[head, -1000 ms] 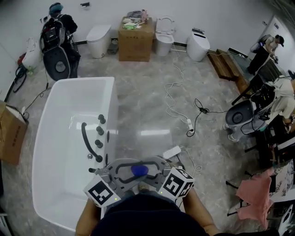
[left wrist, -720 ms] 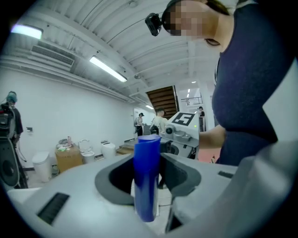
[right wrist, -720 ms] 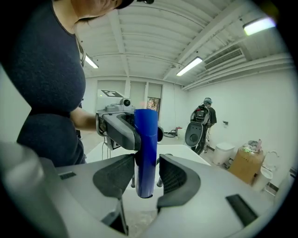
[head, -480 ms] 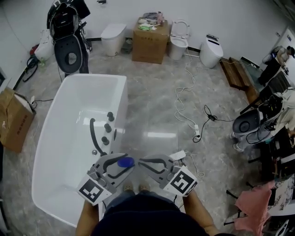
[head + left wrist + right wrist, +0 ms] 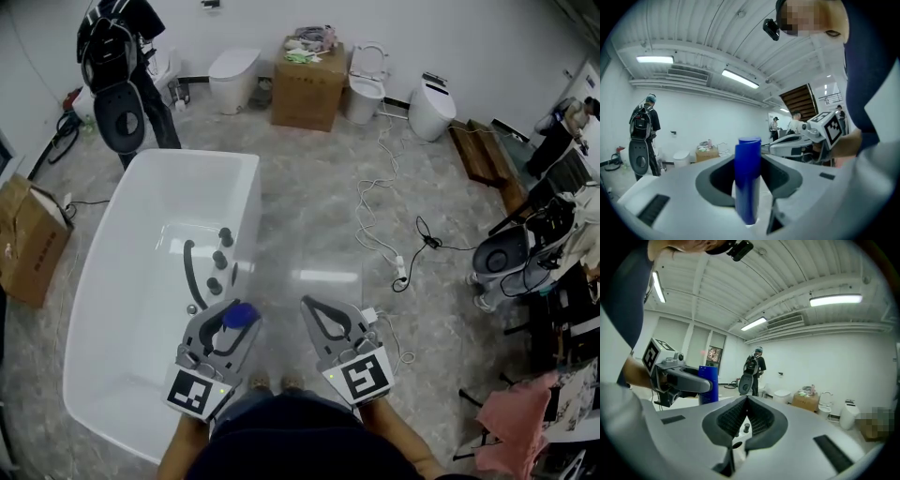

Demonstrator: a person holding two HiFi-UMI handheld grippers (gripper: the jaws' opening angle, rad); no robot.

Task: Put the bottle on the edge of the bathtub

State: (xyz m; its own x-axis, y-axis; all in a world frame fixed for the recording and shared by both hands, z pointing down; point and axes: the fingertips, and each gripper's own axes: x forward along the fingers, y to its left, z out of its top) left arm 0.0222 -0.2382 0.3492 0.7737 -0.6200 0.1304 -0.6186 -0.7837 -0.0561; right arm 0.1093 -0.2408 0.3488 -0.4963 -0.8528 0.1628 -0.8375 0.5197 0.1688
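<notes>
Grey marbled floor fills a showroom with a white bathtub [image 5: 249, 202] at the left, toilets [image 5: 231, 77] and a cardboard box [image 5: 306, 89] along the back wall, and a white cable [image 5: 375, 225] trailing across the middle. At the near right side of the tub, just this side of the dark faucet knobs [image 5: 217, 261], the left gripper [image 5: 234, 323] is clamped on the blue bottle [image 5: 748, 178]. Its gripper view shows the bottle standing upright in the grip, a jaw against each side and the cap rising above them. From the head view the blue cap shows between the jaws, over the tub's right rim, held in the air rather than set down. The right gripper [image 5: 746, 400] hangs beside it over the floor, apart from the bottle. Its jaws have just been closing and now meet tip to tip with nothing between them. From that gripper's view the bottle appears off to the left, in the other gripper's hold. A person with a backpack [image 5: 112, 56] stands beyond the tub's far end.
</notes>
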